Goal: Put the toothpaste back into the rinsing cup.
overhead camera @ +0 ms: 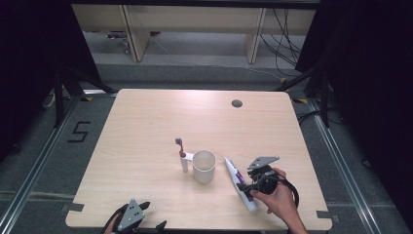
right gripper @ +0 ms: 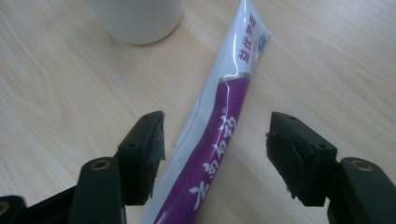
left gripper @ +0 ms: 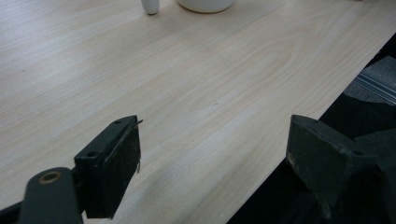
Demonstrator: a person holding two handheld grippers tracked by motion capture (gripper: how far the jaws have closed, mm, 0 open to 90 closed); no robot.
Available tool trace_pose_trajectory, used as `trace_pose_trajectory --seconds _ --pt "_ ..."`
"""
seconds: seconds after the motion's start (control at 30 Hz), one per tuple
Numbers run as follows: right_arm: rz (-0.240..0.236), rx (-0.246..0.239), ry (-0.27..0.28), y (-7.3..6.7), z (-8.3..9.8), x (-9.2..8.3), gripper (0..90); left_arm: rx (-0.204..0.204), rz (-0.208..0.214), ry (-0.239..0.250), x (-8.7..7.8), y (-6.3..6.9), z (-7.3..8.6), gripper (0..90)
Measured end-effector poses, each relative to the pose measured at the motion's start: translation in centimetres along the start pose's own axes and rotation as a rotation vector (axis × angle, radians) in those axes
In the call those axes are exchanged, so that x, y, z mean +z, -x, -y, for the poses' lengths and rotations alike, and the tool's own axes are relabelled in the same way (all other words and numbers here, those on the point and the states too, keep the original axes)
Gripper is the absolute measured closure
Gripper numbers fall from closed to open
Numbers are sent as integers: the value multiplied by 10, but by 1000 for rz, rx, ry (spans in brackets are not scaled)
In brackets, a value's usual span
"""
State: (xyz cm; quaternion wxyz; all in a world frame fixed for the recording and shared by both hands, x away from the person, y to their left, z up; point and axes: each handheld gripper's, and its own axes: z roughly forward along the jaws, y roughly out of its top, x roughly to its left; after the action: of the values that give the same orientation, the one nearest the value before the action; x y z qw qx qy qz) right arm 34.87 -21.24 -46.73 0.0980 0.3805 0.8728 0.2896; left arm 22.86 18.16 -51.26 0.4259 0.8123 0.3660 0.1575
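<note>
A white and purple toothpaste tube [overhead camera: 233, 170] [right gripper: 243, 51] lies flat on the wooden table [overhead camera: 160, 117], just right of a white mug [overhead camera: 203, 166] [right gripper: 140, 18]. My right gripper [overhead camera: 242, 187] [right gripper: 215, 140] sits low over the tube's near half, its jaws standing either side of it with gaps showing, so it is open. A toothbrush [overhead camera: 182, 151] with a white handle and a red and grey head stands against the mug's left side. My left gripper [overhead camera: 131, 214] [left gripper: 212, 158] rests open at the table's front edge with nothing between its fingers.
A round cable hole [overhead camera: 236, 103] sits near the table's far edge. The mug's base [left gripper: 205, 4] and the toothbrush handle [left gripper: 150, 5] lie far ahead of the left gripper. Black curtains and metal rails flank the table; the floor drops away at its front edge.
</note>
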Motion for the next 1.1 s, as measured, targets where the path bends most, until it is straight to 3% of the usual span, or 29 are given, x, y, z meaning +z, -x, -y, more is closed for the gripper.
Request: trace_pose_trajectory --seconds 0.13,0.3,0.47,0.5,0.53,0.6,0.63,0.73,0.77,0.83,0.87,0.97,1.0,1.03,1.1 --pt "1 -27 -35 0 -6 7 412 -9 -2 8 0 0 0 174" --pt "-1 -1 -74 -1 -8 14 434 -18 -8 18 -1 0 0 174" --pt "-16 -9 -120 -1 -14 21 470 -20 -6 18 -2 0 0 174" --pt "13 2 -138 -2 -15 21 479 -10 -5 12 -2 -1 -1 174" --pt "-6 -40 -132 -1 -16 22 483 -1 -8 2 -2 -1 0 175" --pt "-11 -7 -170 -3 -18 23 494 -20 1 14 -1 1 0 174" --pt "-7 -23 -173 -1 -19 24 496 -20 2 13 -1 1 0 174" --pt "-15 5 -191 2 -22 24 531 -10 4 5 -1 0 0 175" --pt "-28 -14 -175 5 -23 25 540 -9 3 1 -1 1 0 174" --pt "-24 30 -198 5 -25 25 556 -8 7 4 -1 2 0 174" --pt "-37 17 -197 7 -26 24 560 12 2 -10 -1 0 -1 174" --pt "-41 -3 -203 10 -30 27 554 -3 10 -5 -1 2 0 175" --pt "-34 35 -234 7 -31 27 548 17 1 -20 -2 1 -1 175" --pt "-42 3 -221 9 -32 30 545 14 -1 -12 -1 1 -1 175" --pt "-46 -7 -237 9 -34 33 546 10 3 -10 -1 1 -1 175"
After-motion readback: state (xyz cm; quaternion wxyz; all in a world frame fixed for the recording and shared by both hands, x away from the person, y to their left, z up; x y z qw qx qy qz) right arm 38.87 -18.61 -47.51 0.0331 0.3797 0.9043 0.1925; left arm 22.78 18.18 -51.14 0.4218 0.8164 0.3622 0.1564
